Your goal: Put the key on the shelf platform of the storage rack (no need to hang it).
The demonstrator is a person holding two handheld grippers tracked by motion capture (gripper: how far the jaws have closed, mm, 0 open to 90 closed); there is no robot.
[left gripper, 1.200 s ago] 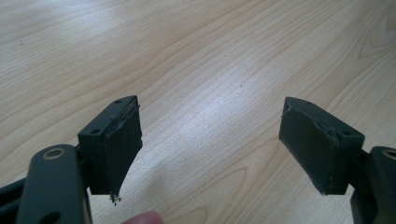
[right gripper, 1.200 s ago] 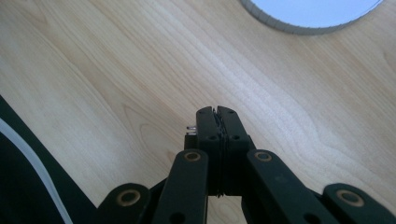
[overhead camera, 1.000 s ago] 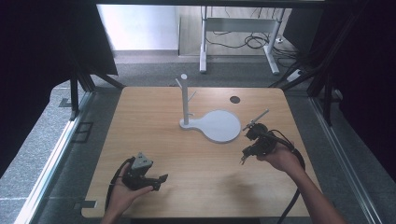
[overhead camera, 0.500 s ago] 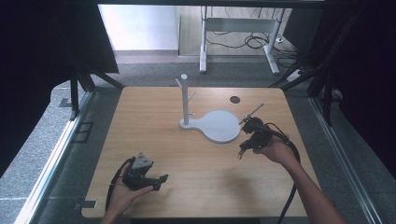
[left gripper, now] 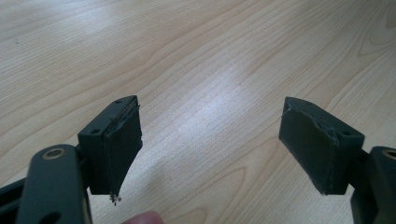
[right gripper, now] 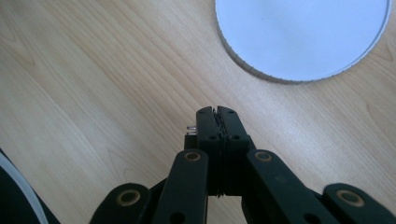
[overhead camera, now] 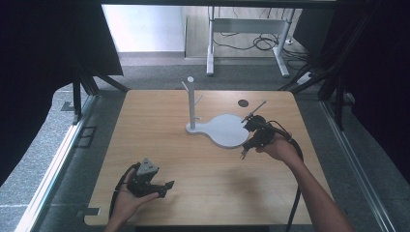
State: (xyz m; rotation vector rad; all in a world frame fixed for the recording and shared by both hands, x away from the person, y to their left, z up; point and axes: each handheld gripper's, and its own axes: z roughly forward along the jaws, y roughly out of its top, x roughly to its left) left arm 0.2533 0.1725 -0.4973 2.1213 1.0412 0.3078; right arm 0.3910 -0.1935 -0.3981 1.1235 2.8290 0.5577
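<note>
Left gripper [overhead camera: 164,186] sits low at the near-left of the table [overhead camera: 159,125], jaws spread wide with bare wood between them, gripping nothing. Right gripper [overhead camera: 245,152] is at the right edge of the white round base [overhead camera: 227,130], jaws pressed together; something thin and pale peeks out beside the tips, can't tell what. White stand [overhead camera: 192,104] with 2 pegs rises upright from the base's left end.

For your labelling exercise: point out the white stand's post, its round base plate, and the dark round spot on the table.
white stand's post [overhead camera: 191,104], high view, mid-shaft.
round base plate [right gripper: 303,32], right gripper view, flat top.
dark round spot [overhead camera: 242,103], high view, its centre.
</note>
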